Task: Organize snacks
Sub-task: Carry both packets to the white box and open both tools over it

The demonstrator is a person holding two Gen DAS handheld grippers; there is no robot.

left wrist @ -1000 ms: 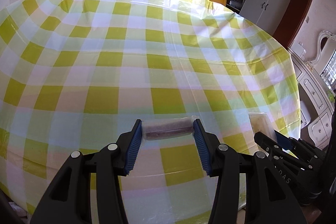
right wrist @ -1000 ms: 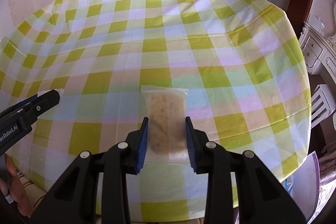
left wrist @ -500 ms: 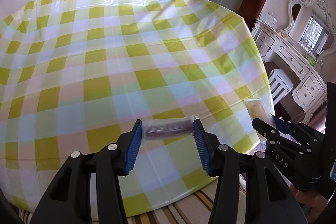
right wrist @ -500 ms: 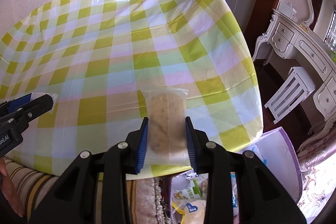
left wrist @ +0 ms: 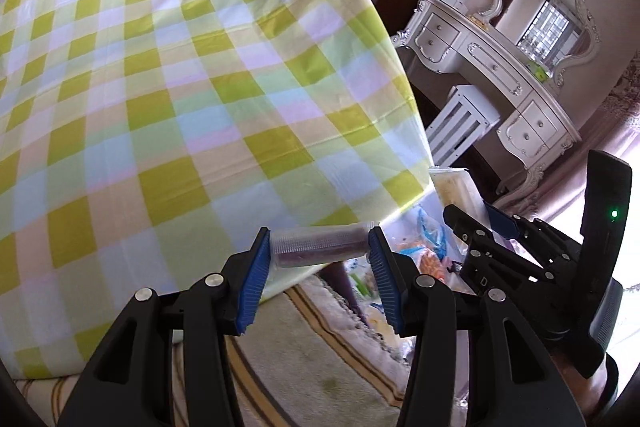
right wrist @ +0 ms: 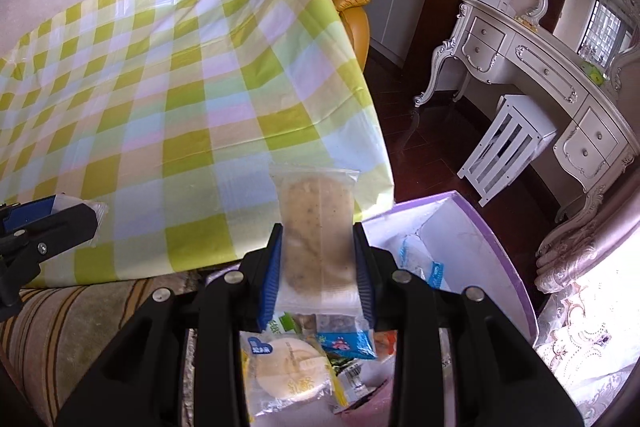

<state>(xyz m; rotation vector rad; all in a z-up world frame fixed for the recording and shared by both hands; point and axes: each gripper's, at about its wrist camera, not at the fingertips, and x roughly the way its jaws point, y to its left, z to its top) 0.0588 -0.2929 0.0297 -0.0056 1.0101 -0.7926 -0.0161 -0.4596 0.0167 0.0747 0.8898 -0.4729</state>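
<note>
Nearest in the right wrist view, right claw (right wrist: 317,265) clamped on a clear-wrapped oat cake (right wrist: 316,227), pads pressing the wrapper's long sides, packet sticking forward past the fingertips and hanging over the near end of the purple-rimmed box (right wrist: 508,259). Below it, loose in the box, a round wafer packet (right wrist: 290,367) and a blue-wrapped snack (right wrist: 348,343) among others. Likely risk here: slick film sliding between the pads if the claw tips further, or a release made too early dropping the cake onto the striped rug (right wrist: 60,315) short of the box. In the left wrist view, left claw (left wrist: 320,255) closed endwise on a small clear-wrapped dark roll (left wrist: 320,247), held crosswise just past the corner of the checked worktop (left wrist: 180,107), rug below and snack pile ahead. Grip only on the two ends, so probably prone to pivoting or popping out if squeezed harder or jolted. Right claw (left wrist: 476,227) close alongside in that view, so a clash of the two over the same box seems possible. Farther off, the white stool (right wrist: 508,147) and dressing table (right wrist: 560,67) well apart, no hazard.
</note>
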